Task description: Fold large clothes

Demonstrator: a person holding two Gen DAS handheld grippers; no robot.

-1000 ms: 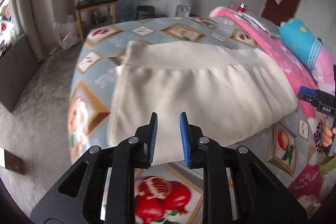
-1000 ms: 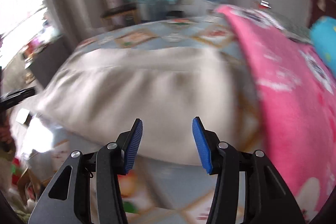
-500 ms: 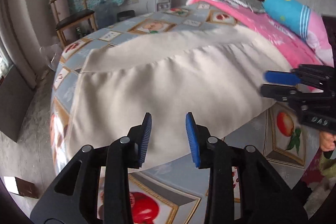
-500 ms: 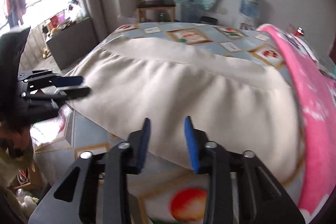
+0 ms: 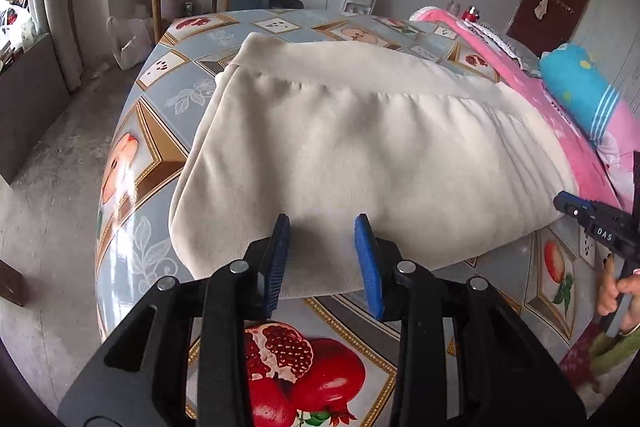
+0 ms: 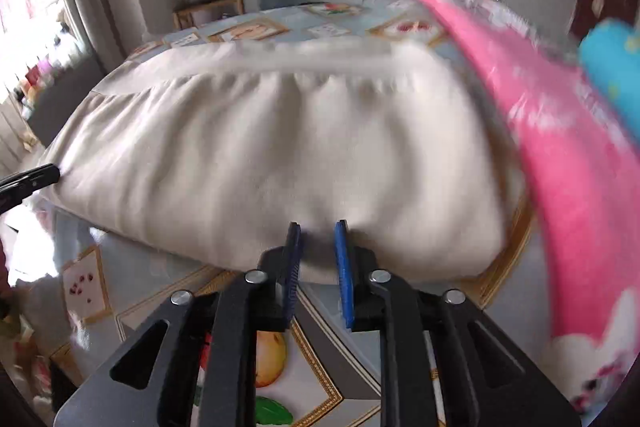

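1. Garment: large cream fleece piece with a gathered waistband seam [image 5: 360, 147], lying flat and already doubled on the glossy fruit-print tablecloth [image 5: 320, 359]. Its near folded edge sits right at both claws' fingertips.
2. Left gripper [image 5: 323, 259]: jaws apart, empty, straddling the near hem left of its centre. Blue pads [image 5: 280, 259] sit over the cloth edge; contact can't be confirmed.
3. Right gripper [image 6: 318, 267]: jaws narrowly apart, not clamped, nosed up to the hem toward its right end. View is motion-blurred, so contact is unclear there too.
4. Step, by my read: pre-grasp for the next fold, both claws lining up on the near edge.
5. Next move calls for: push both claws in so the full thickness of the edge sits between the pads, close both, lift together, carry the edge away from the claws toward the waistband side.
6. Watch: pink fleece blanket [image 6: 560, 147] lies just right of the right claw, touching or overlapping the garment's right end. Don't catch it. Blue pillow [image 5: 580, 87] sits beyond it, well clear.
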